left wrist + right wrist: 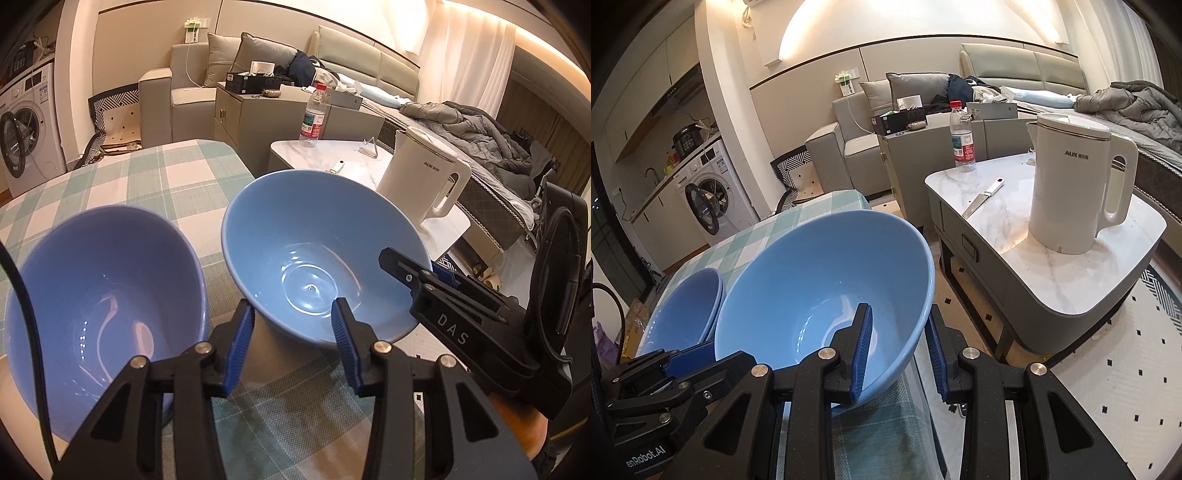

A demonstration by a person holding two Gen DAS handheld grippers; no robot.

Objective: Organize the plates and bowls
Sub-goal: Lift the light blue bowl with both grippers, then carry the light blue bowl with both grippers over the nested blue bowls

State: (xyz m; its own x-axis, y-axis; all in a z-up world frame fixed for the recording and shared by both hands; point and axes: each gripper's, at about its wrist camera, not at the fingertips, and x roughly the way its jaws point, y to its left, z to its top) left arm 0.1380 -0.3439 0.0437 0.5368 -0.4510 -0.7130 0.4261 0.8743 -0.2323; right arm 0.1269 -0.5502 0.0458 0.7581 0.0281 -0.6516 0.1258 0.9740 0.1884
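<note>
On a table covered with a green and white checked cloth stand two blue bowls. The light blue bowl sits near the table's right edge and looks tilted, its mouth turned toward the cameras, while the periwinkle bowl stands just beside it on the left; from the right wrist view the periwinkle one shows a doubled rim, so it may be two bowls nested, though the view is too oblique to be sure. The left gripper hangs low in front of the light blue bowl with its jaws set wide: the right blue pad overlaps the bowl's near rim in the picture and the left pad stands outside the wall, but nothing is pinched between them. The right gripper straddles the right-hand rim of the same bowl, one pad inside the bowl and the other outside the wall; a gap shows between the outer pad and the wall, so the jaws are parted and not clamped. In the left wrist view that right gripper reaches in from the right at the bowl's rim. Beyond the table stands a marble-topped coffee table bearing a white electric kettle, a water bottle with a red cap and a small knife. Farther back are a grey sofa and a washing machine with its door open.
</note>
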